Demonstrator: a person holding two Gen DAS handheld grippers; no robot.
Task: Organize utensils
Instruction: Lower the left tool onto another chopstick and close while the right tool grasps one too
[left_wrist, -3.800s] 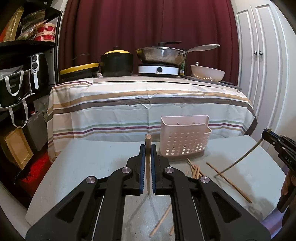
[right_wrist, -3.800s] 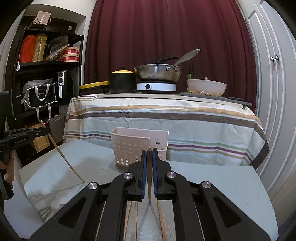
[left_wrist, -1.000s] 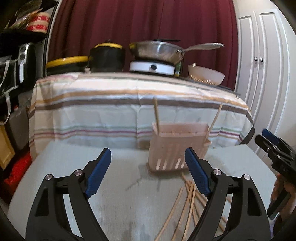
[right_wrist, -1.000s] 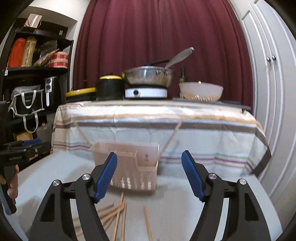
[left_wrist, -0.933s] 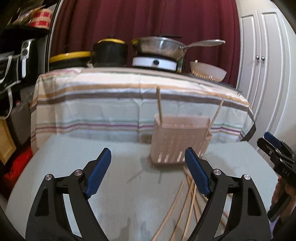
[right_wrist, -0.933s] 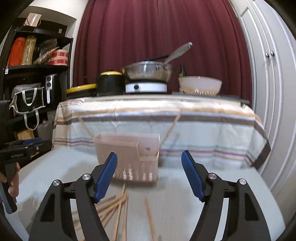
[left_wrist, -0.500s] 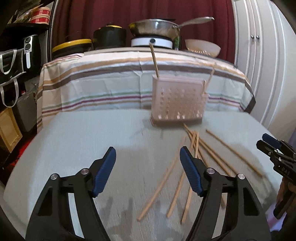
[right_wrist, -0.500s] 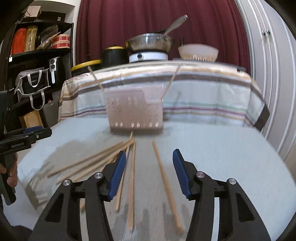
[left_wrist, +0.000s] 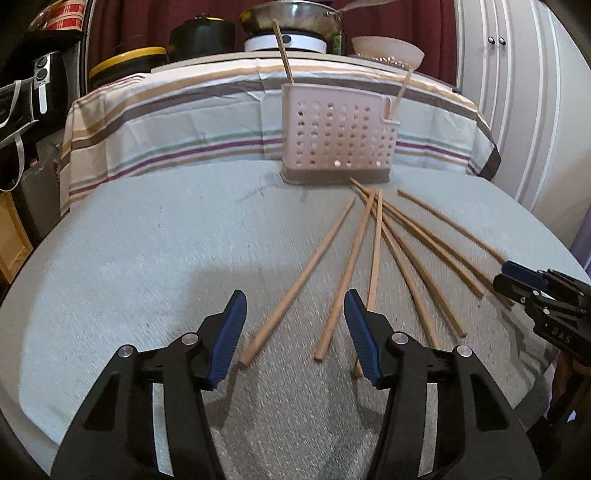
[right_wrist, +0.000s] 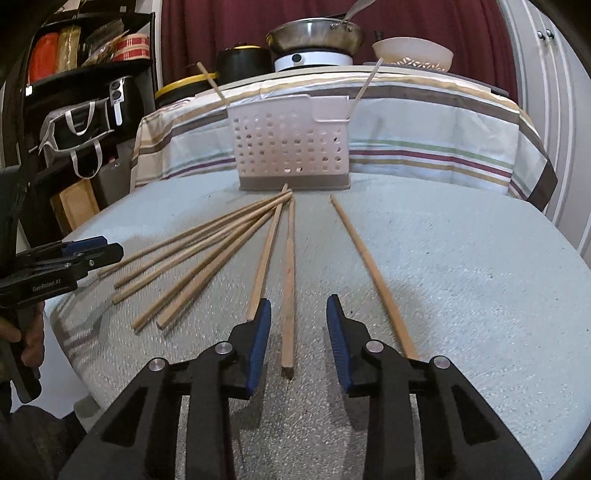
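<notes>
We have two wooden chopsticks (left_wrist: 282, 50) standing in the perforated pink plastic caddy (left_wrist: 338, 134); seven lie loose on the grey table (left_wrist: 147, 240). Our left gripper (left_wrist: 293, 338) and right gripper (right_wrist: 298, 334), jaws just closing yet still spread, each straddle one

Left claw (left_wrist: 293, 326) closing, apart, over loose chopsticks (left_wrist: 373, 254) (none gripped), holder (left_wrist: 338, 136) behind

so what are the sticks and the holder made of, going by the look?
Chopsticks: probably bamboo or wood, tan, matte, unlacquered; faint grain, no gloss. Holder: looks like moulded plastic, pale pinkish-white, smooth, with rows of round punched holes and a thin rim. Table cover: seems a woven or textured cloth, pale blue-grey, though blur leaves that open.
</notes>
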